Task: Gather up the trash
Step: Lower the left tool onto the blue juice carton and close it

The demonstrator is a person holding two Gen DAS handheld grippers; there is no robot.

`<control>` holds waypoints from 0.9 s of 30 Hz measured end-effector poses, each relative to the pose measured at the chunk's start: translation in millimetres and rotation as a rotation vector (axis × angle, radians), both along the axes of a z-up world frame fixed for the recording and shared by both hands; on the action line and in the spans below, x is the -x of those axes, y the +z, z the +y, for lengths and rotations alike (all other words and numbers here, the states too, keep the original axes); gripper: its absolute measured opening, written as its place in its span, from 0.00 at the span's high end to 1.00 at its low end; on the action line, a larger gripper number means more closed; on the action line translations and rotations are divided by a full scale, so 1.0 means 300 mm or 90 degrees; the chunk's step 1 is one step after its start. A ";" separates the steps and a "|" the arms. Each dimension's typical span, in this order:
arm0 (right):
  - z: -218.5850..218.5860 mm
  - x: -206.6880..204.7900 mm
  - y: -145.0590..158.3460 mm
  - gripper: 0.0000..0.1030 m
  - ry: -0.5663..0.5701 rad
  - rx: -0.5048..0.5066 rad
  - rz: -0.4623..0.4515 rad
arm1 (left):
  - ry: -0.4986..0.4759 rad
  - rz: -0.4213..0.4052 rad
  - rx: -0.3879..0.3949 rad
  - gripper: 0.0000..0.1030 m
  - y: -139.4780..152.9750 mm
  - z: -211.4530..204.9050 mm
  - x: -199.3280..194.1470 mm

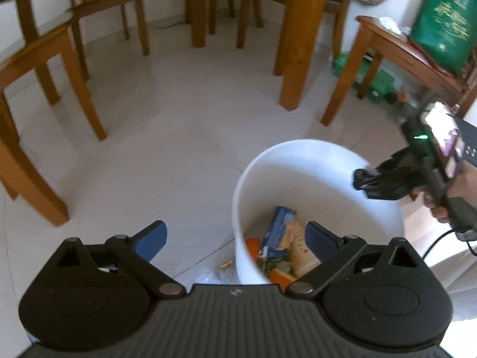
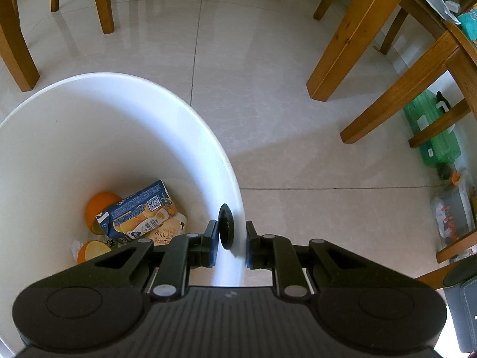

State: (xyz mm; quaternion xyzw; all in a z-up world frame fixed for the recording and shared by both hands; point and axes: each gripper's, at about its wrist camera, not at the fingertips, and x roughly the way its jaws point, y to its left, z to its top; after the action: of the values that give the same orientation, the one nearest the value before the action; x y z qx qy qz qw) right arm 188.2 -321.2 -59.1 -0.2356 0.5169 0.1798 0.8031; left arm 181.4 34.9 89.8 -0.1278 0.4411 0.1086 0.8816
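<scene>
A white bin [image 1: 298,149] stands on the tiled floor. Inside it lie a blue snack box [image 1: 280,226], orange peels [image 2: 98,208] and a beige packet [image 2: 167,234]. My left gripper [image 1: 235,240] hovers above the bin's near edge, open wide, with nothing held between its blue pads [image 1: 152,238]. My right gripper [image 2: 232,244] is shut on the bin's rim [image 2: 235,197], one finger inside the wall and one outside. In the left wrist view the right gripper [image 1: 366,179] shows at the bin's right side, held by a hand. A small golden wrapper [image 1: 225,264] lies on the floor beside the bin.
Wooden chairs [image 1: 44,59] stand at the left and back, and a thick table leg [image 1: 298,44] rises behind the bin. A green bag [image 1: 444,21] sits on a chair at the right. Green packs [image 2: 432,128] and clutter line the wall.
</scene>
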 end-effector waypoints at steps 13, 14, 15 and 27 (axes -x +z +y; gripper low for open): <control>-0.004 -0.002 0.001 0.80 0.002 0.002 -0.001 | 0.096 0.036 0.018 0.05 -0.324 0.285 0.142; -0.004 -0.002 0.001 0.80 0.003 0.002 -0.002 | 0.104 0.030 0.020 0.05 -0.349 0.303 0.156; -0.003 -0.002 0.002 0.80 0.004 0.003 -0.002 | 0.105 0.029 0.021 0.05 -0.377 0.321 0.166; 0.003 -0.002 0.002 0.80 0.003 0.008 0.000 | 0.107 0.095 0.042 0.06 -0.685 0.446 0.230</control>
State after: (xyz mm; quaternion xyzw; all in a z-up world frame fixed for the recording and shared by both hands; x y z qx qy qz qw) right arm 188.7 -320.2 -58.4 -0.2419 0.5174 0.1786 0.8012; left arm 112.3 168.7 -115.6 -0.1851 0.4968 0.1767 0.8293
